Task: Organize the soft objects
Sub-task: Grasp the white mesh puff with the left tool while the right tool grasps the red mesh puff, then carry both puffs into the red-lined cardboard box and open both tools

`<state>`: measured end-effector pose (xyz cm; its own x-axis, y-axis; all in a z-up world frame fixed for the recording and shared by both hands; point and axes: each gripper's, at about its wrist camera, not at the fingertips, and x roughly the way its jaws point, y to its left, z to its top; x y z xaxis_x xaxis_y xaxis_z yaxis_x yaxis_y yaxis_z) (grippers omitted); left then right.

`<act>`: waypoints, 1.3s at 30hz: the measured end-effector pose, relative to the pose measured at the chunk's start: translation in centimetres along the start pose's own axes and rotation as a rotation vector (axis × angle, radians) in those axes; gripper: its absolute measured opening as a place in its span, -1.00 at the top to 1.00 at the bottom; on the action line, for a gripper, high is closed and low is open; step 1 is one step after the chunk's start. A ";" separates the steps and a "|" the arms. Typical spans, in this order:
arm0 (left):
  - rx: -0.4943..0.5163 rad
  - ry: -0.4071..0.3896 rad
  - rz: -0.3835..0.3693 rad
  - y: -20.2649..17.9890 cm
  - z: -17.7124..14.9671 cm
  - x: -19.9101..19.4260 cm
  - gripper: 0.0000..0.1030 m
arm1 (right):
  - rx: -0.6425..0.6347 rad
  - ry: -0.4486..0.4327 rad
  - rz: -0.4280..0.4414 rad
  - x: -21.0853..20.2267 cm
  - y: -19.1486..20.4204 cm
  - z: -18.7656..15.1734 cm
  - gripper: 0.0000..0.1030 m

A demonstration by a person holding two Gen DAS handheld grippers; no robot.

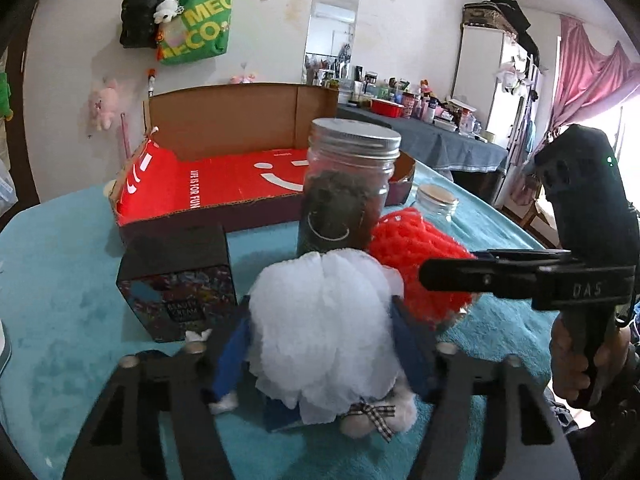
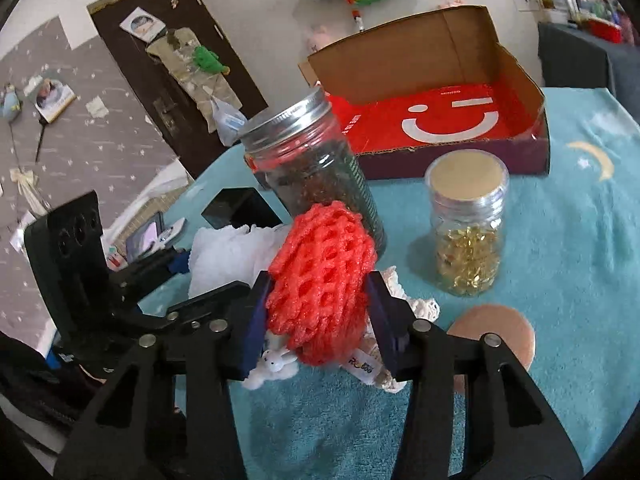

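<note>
My left gripper (image 1: 320, 344) is shut on a white mesh bath puff (image 1: 320, 320), its blue pads pressing both sides. A small plush with a checked bow (image 1: 376, 416) lies on the turquoise cloth under the puff. My right gripper (image 2: 318, 312) is shut on a red foam net (image 2: 320, 276), held just above the cloth. In the left wrist view the right gripper (image 1: 432, 276) reaches in from the right, against the red net (image 1: 416, 256). The white puff (image 2: 228, 256) shows to the left in the right wrist view. An open cardboard box with a red floor (image 1: 224, 180) (image 2: 460, 120) stands behind.
A tall metal-lidded jar with dark contents (image 1: 344, 192) (image 2: 316, 172) stands between the grippers and the box. A small jar of gold capsules (image 2: 468, 232) sits right of it. A dark printed carton (image 1: 176, 276) stands left. A tiny white rabbit figure (image 2: 276, 364), lace doily (image 2: 416, 304) and round coaster (image 2: 504, 332) lie near my right fingers.
</note>
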<state>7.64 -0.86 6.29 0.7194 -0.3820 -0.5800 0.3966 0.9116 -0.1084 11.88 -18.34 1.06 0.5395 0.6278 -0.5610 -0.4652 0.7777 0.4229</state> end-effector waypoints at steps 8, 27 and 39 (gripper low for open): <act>-0.017 -0.039 -0.003 0.2 0.7 -1.3 0.18 | -0.023 -0.072 -0.059 -2.4 1.0 -0.3 0.25; -0.010 -0.126 0.049 1.6 2.6 -5.3 0.40 | -0.059 -0.173 -0.147 -6.7 2.6 0.6 0.25; -0.011 -0.193 0.085 3.6 5.4 -6.8 0.50 | -0.100 -0.232 -0.202 -8.4 2.5 4.0 0.25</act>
<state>7.28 4.24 14.22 0.8464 -0.3243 -0.4224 0.3239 0.9431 -0.0751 8.99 -21.52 9.68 0.7684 0.4609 -0.4440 -0.3931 0.8874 0.2408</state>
